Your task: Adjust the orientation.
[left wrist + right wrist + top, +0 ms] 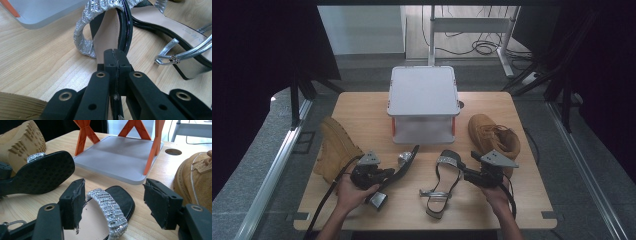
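Pale wood grain covers the table [362, 107], which stands on a grey floor with dark curtains at both sides. Nearest, at 7 o'clock, the left hand [349, 194] holds the left gripper [384, 174]; its jaws are pressed together on the edge of a black sandal [404, 165], lifting it on its side. In the left gripper view the pads meet over that sandal's sole edge, just below its silver glitter strap [83, 37]. At 5 o'clock the right hand [498, 197] holds the right gripper [113, 202], jaws spread wide on either side of the toe of the second sandal [443, 182], which lies flat at 6 o'clock; the pads touch nothing. Farther out, a tan boot [334, 147] lies on its side at 9 o'clock and another tan boot [492, 135] stands at 3 o'clock. Beyond them, toward 12 o'clock, sits a clear storage box [423, 102] with a grey lid and orange latches.
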The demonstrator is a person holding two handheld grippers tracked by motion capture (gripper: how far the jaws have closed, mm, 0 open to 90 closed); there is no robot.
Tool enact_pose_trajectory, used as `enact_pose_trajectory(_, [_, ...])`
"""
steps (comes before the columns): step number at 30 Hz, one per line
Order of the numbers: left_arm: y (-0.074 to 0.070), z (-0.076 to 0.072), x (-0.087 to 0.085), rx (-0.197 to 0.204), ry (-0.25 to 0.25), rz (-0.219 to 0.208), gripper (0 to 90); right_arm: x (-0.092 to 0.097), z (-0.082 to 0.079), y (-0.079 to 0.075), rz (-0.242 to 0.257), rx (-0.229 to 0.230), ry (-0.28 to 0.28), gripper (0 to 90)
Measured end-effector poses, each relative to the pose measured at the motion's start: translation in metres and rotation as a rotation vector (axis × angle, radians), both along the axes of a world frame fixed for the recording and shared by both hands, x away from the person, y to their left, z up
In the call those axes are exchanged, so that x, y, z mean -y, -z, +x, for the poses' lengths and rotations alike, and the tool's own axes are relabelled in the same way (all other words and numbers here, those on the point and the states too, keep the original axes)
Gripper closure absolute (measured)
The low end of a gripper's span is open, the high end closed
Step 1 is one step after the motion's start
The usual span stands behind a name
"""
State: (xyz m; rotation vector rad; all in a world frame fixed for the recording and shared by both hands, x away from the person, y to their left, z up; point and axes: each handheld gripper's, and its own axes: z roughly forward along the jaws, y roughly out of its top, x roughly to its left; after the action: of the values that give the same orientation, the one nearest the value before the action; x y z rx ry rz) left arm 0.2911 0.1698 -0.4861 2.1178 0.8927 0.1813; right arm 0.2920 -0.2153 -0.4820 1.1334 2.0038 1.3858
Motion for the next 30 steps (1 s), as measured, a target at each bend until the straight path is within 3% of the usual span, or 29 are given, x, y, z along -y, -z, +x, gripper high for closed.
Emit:
enact_pose_trajectory(7, [0.0, -0.002, 0.005, 0.002, 0.008, -0.005, 89.4, 0.002, 0.0, 0.001, -0.001, -0.003, 0.013, 33.7])
enact_pose_trajectory(9, [0.0, -0.004, 0.009, -0.008, 0.002, -0.014, 89.3, 0.002, 0.0, 0.001, -0.002, -0.002, 0.014, 33.7])
enact_pose_trajectory(12, [0.002, -0.008, 0.022, -0.03, 0.031, -0.02, 89.0, 0.002, 0.0, 0.001, -0.003, -0.004, 0.017, 33.6])
enact_pose_trajectory(15, [0.012, -0.013, 0.042, -0.079, 0.069, 0.05, 88.1, 0.003, 0.0, 0.003, -0.007, -0.008, 0.02, 33.6])
enact_pose_trajectory(16, [0.017, -0.015, 0.05, -0.074, 0.063, 0.089, 88.2, 0.003, 0.0, 0.003, -0.007, -0.009, 0.021, 33.6])
enact_pose_trajectory(19, [0.015, -0.019, 0.056, -0.054, 0.041, 0.124, 89.1, 0.004, 0.0, 0.002, -0.009, -0.004, 0.025, 33.7])
enact_pose_trajectory(30, [0.01, -0.018, 0.052, -0.06, 0.059, 0.087, 87.0, 0.004, 0.0, 0.004, -0.023, -0.006, 0.025, 33.6])
